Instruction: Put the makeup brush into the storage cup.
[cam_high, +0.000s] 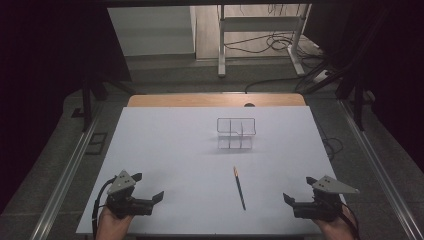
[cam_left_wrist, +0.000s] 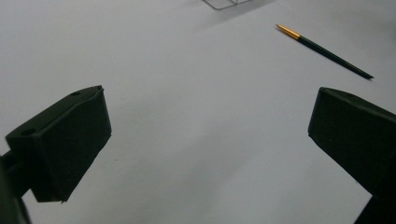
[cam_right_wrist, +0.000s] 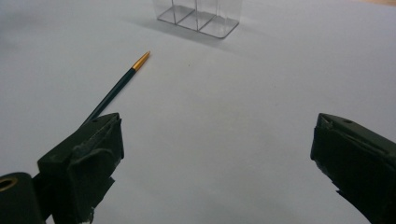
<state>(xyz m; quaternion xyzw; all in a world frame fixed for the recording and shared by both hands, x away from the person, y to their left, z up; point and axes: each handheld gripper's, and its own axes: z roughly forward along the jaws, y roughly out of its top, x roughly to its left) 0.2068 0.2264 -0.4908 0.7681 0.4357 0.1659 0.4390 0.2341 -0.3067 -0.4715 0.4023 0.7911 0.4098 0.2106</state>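
Note:
A dark pen with a gold tip (cam_high: 239, 187) lies flat on the white table (cam_high: 175, 150), slightly tilted, between my two grippers. In the left gripper view the pen (cam_left_wrist: 324, 51) lies far right; in the right gripper view the pen (cam_right_wrist: 116, 88) runs behind my left jaw. A clear divided organizer (cam_high: 236, 133) stands upright beyond it, its base also seen as organizer (cam_right_wrist: 198, 16). My left gripper (cam_high: 148, 186) rests near the front left edge, open and empty. My right gripper (cam_high: 299, 189) rests near the front right edge, jaws wide apart, nothing between them.
A wooden strip (cam_high: 215, 100) borders the table's far edge. Metal rails (cam_high: 70, 170) run along both sides on the floor. A white frame stand (cam_high: 260, 30) and loose cables (cam_high: 280, 45) lie on the floor behind.

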